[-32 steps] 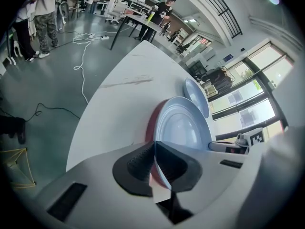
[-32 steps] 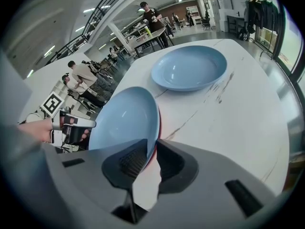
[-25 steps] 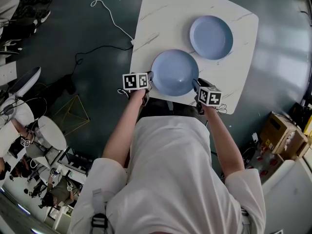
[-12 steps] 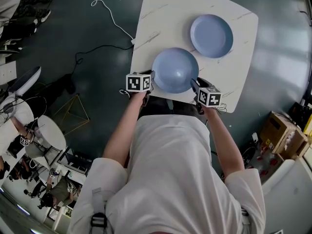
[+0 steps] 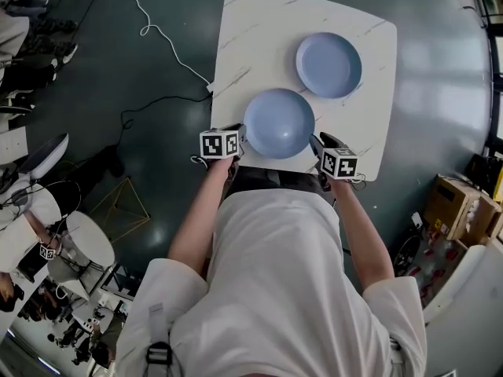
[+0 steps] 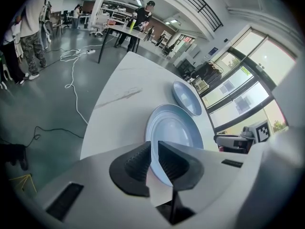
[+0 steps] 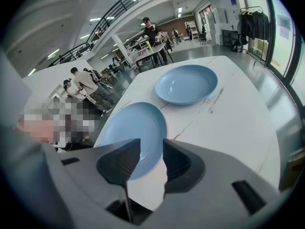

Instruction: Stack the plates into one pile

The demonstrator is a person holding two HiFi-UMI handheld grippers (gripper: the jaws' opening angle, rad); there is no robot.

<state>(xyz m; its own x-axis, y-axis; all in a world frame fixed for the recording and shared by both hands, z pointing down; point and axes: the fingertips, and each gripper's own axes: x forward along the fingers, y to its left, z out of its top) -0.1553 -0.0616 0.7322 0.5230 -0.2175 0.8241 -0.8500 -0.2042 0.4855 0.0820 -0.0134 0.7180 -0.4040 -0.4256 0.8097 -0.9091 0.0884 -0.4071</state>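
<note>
Left gripper view has the near rim of the closer blue plate running between the jaws of my left gripper. Those jaws have just been opening, and the ribbed pads look eased off the rim, so I read it as loose, not clamped. My right gripper has also just been opening. Its jaws stand wide apart, with the plate's other side showing through the gap but untouched. One gripper at each side of the rim makes sense to me, since a wide, shallow dish carried by one edge would tip. The plate appears to lie flat on the white marbled table, close to the edge nearest me. The second blue plate sits further out and to the right, apart from the first with bare tabletop between them. So no pile exists yet. In my judgement both grippers have to bite the rim again before this plate can go over onto the far one.
</note>
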